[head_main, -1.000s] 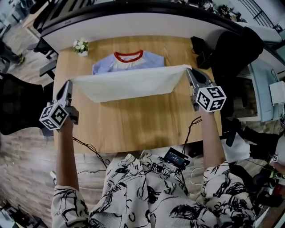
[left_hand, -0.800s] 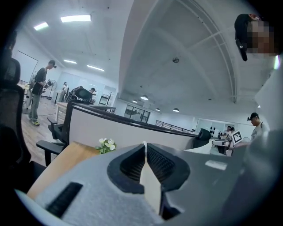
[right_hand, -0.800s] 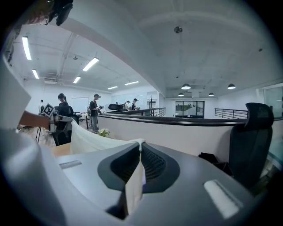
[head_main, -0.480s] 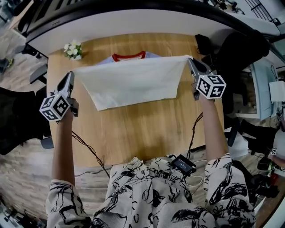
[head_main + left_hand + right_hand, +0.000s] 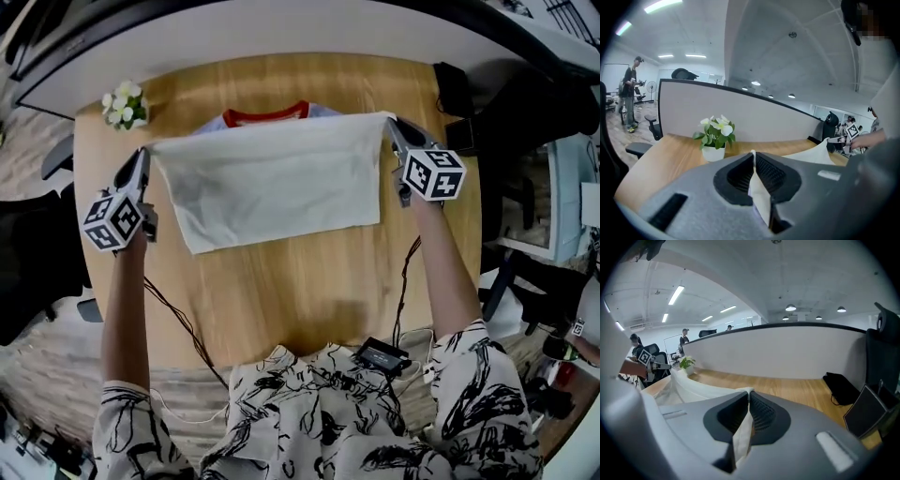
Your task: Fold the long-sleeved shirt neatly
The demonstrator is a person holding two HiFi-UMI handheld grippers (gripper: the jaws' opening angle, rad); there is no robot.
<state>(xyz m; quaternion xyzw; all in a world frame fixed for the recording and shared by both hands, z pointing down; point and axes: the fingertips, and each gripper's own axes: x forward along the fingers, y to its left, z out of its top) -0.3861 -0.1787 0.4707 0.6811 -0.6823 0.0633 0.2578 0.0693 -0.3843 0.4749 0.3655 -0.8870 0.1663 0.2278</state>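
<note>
- The table (image 5: 281,281) is big and wooden. It fills the middle of the head view.
- The long-sleeved shirt (image 5: 272,178) is in the upper middle of the frame. Its white bottom part is lifted and pulled flat over the top part. The lifted edge is close to the red collar (image 5: 267,115), which peeks out at the top.
- The left tongs (image 5: 143,155) are at the left of the frame. They are squeezed shut on one corner of the shirt, with white cloth pinched between the jaws.
- The right tongs (image 5: 389,124) are at the upper right. They are squeezed shut on the other corner in the same way.
- A small plant (image 5: 122,103) stands at the upper left. It is near the shirt but not touching it.
- I think this step is folding the bottom half up over the top half. Next, both corners should go down together near the collar, lined up evenly. Then the tongs can let go.
</note>
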